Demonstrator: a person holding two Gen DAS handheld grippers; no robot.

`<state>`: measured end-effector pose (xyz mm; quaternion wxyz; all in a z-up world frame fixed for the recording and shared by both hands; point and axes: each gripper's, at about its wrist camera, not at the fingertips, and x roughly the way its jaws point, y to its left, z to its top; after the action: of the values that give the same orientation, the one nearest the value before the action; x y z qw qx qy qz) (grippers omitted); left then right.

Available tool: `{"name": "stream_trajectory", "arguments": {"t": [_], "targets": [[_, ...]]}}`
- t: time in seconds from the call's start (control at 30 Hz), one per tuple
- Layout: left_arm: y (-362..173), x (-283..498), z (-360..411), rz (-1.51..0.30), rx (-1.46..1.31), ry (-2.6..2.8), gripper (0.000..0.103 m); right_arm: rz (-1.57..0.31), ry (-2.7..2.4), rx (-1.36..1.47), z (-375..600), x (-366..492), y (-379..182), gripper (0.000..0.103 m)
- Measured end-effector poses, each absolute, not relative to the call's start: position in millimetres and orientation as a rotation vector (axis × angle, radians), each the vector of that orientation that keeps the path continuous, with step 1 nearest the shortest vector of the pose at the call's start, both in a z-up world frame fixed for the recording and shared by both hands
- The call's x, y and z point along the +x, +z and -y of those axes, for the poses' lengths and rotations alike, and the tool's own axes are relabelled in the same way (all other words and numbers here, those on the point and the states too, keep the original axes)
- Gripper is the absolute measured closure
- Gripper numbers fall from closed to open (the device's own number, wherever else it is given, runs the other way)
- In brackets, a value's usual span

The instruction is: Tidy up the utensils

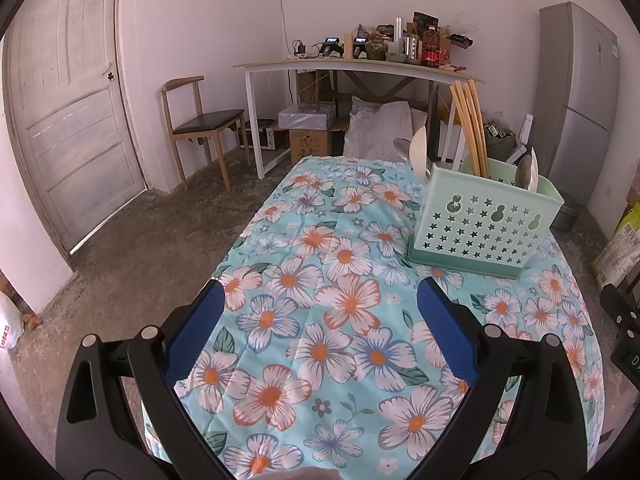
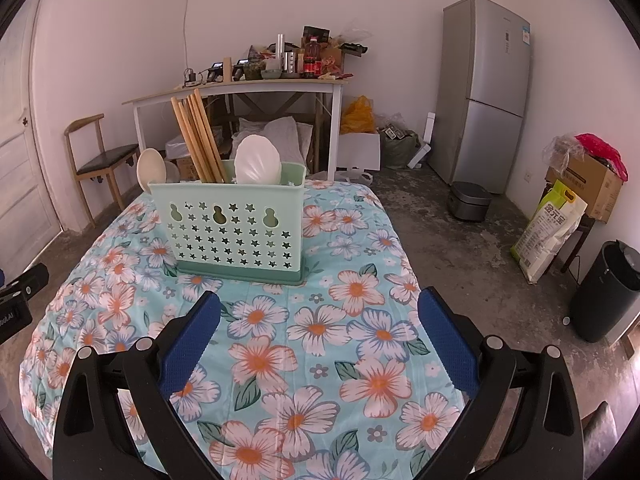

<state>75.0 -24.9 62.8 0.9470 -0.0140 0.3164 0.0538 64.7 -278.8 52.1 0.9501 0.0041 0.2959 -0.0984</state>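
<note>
On the floral tablecloth, a mint-green utensil caddy stands upright with both grippers hovering apart from it, empty.

Inside the caddy, a bundle of wooden chopsticks leans up from the back compartment, a white spoon rises at its left end and a larger white ladle-like spoon at its right; the left wrist view also shows metal spoons in the caddy. The left gripper has its blue-padded fingers spread wide over bare cloth, gripping nothing. The right gripper is likewise wide open and empty, pointed at the caddy's star-perforated front. Behind stand a cluttered white desk, a wooden chair and a grey refrigerator.
</note>
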Motion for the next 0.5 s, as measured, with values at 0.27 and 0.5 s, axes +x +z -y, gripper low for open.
{"name": "stream_trajectory", "arguments": {"t": [0.27, 0.5], "targets": [[62.2, 75.0, 25.6, -0.645, -0.029, 0.108, 0.010, -0.600, -0.206, 0.010, 279.4, 64.4, 52.0, 0.007], [62.6, 74.8, 25.1, -0.647, -0.030, 0.110, 0.010, -0.603, -0.207, 0.011, 279.6, 64.3, 51.8, 0.007]]}}
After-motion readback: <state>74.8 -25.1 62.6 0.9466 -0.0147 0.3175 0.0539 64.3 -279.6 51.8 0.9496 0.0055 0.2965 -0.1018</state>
